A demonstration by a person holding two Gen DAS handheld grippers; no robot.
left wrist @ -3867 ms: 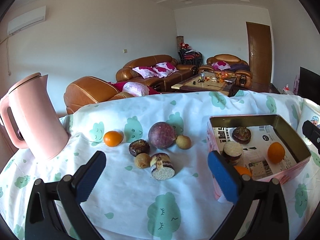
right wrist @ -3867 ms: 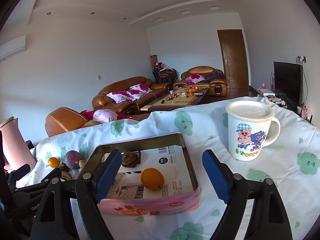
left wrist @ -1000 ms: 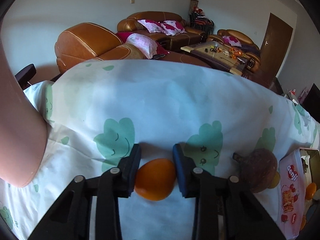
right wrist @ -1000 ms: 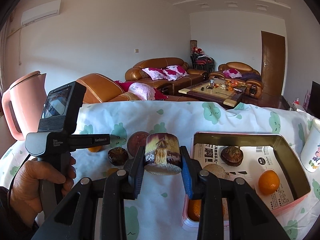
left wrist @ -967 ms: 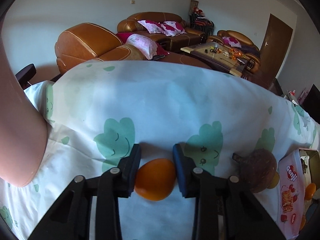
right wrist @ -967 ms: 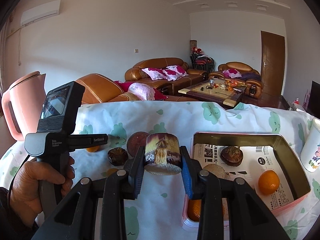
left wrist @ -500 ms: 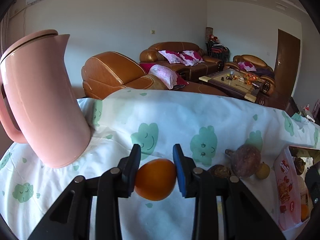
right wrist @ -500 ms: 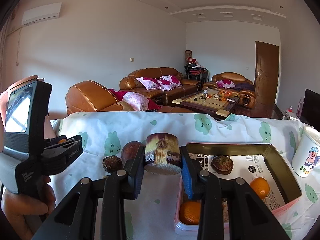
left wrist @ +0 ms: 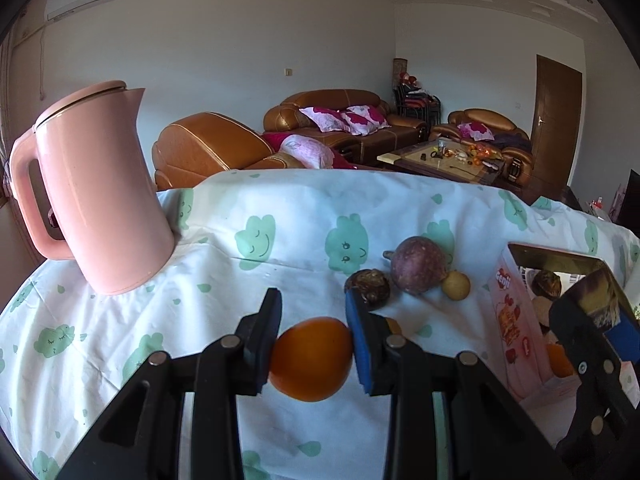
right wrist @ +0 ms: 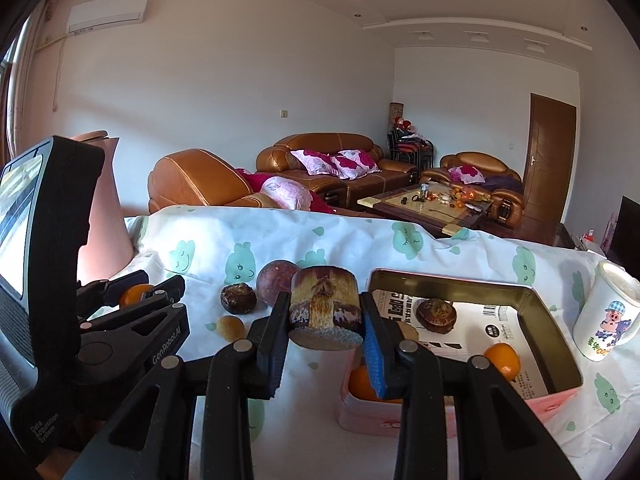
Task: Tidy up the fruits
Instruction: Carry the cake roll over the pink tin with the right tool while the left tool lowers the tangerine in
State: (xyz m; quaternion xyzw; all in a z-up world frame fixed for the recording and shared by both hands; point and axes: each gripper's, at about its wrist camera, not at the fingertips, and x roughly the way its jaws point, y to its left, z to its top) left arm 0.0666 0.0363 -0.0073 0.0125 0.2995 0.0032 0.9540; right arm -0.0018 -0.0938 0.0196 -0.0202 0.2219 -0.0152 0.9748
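Note:
My left gripper (left wrist: 314, 340) is shut on an orange (left wrist: 310, 358) and holds it above the cloth. My right gripper (right wrist: 325, 322) is shut on a brown cut fruit chunk (right wrist: 325, 306), held just left of the pink tin box (right wrist: 556, 328). The box holds a dark round fruit (right wrist: 436, 314) and two oranges (right wrist: 502, 360). On the cloth lie a purple passion fruit (left wrist: 418, 265), a dark brown fruit (left wrist: 368, 286) and a small yellow fruit (left wrist: 456, 285). The right gripper also shows in the left wrist view (left wrist: 600, 312).
A pink kettle (left wrist: 92, 192) stands at the table's left. A white cartoon mug (right wrist: 610, 312) stands right of the box. The table has a white cloth with green prints (left wrist: 280, 208). Sofas and a coffee table lie beyond the far edge.
My left gripper has lifted the orange and pulled back from the cloth, so the kettle and fruit pile come into view. My right gripper has risen a little with the chunk.

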